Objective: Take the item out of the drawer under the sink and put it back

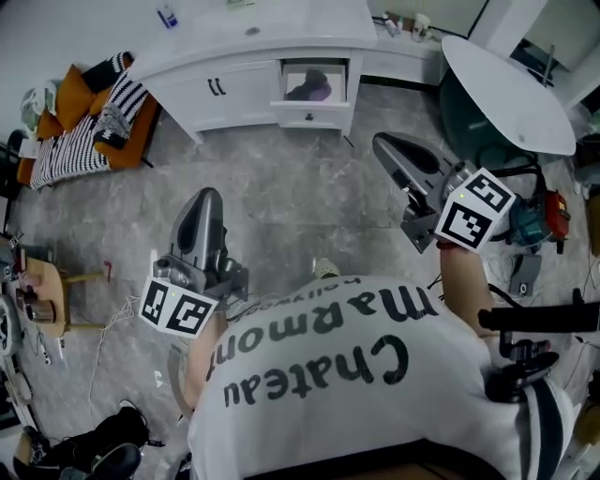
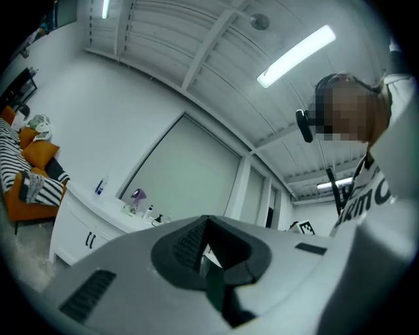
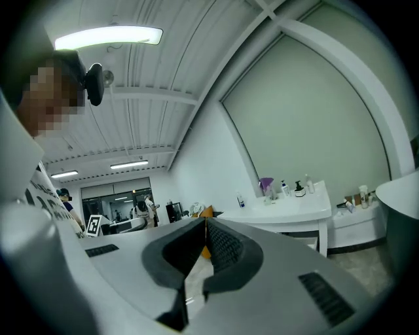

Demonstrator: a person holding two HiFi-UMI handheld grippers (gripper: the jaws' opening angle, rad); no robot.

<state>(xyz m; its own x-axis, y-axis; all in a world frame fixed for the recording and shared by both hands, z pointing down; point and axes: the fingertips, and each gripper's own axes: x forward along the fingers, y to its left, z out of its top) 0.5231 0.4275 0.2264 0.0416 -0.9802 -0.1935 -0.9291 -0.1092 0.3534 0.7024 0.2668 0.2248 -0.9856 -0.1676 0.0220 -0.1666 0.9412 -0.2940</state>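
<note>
The grey marbled floor [image 1: 300,206] is carrying a white cabinet [image 1: 234,89], with an orange seat [image 1: 141,131] sitting just beside it at left and a round white table [image 1: 506,89] standing at right. A bottle [image 1: 167,16] is standing on the cabinet top; a dark item [image 1: 311,89] is lying in its open drawer [image 1: 314,114]

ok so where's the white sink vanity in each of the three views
Head view: the vanity sits top centre, its drawer open.
Left gripper view: low at the left edge.
Right gripper view: right of centre, in the distance.
Shared landmark: the blue and white bottle standing on its top.
</note>
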